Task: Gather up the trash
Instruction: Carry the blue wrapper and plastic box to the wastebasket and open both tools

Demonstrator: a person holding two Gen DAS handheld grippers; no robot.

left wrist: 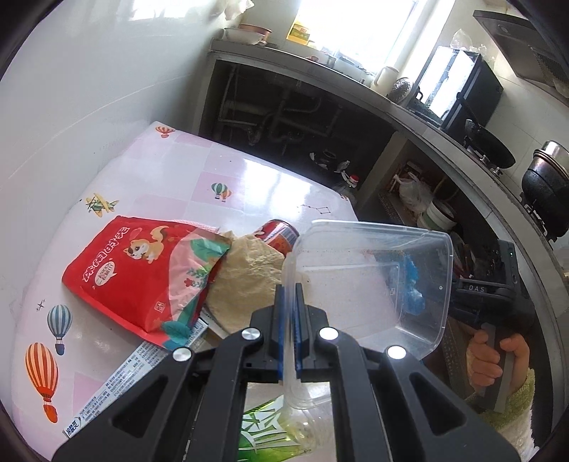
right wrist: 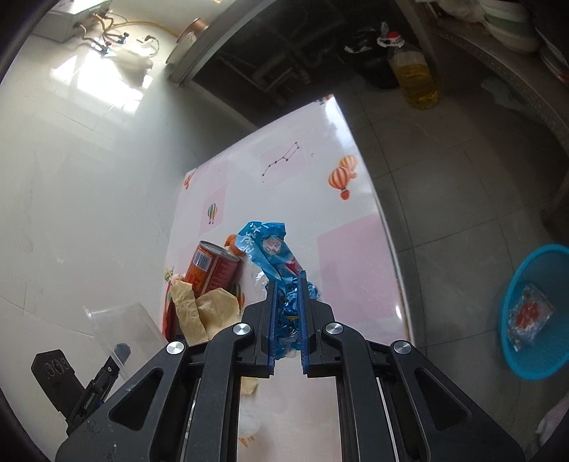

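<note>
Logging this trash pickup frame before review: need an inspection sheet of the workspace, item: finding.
Surface: table with a glossy pink balloon-print cover, next to a white wall.
Job's things: clear plastic container and blue wrapper are held; red can, red snack bag and tan paper lie on the table.
Clutter: printed packaging under the left gripper.
Grippers: left gripper jaws shut on the container's rim; right gripper jaws shut on the wrapper.
Cables: yellow leads on the wall.
Surroundings: blue basket on the floor holding one wrapper; oil bottle; kitchen counter.
</note>
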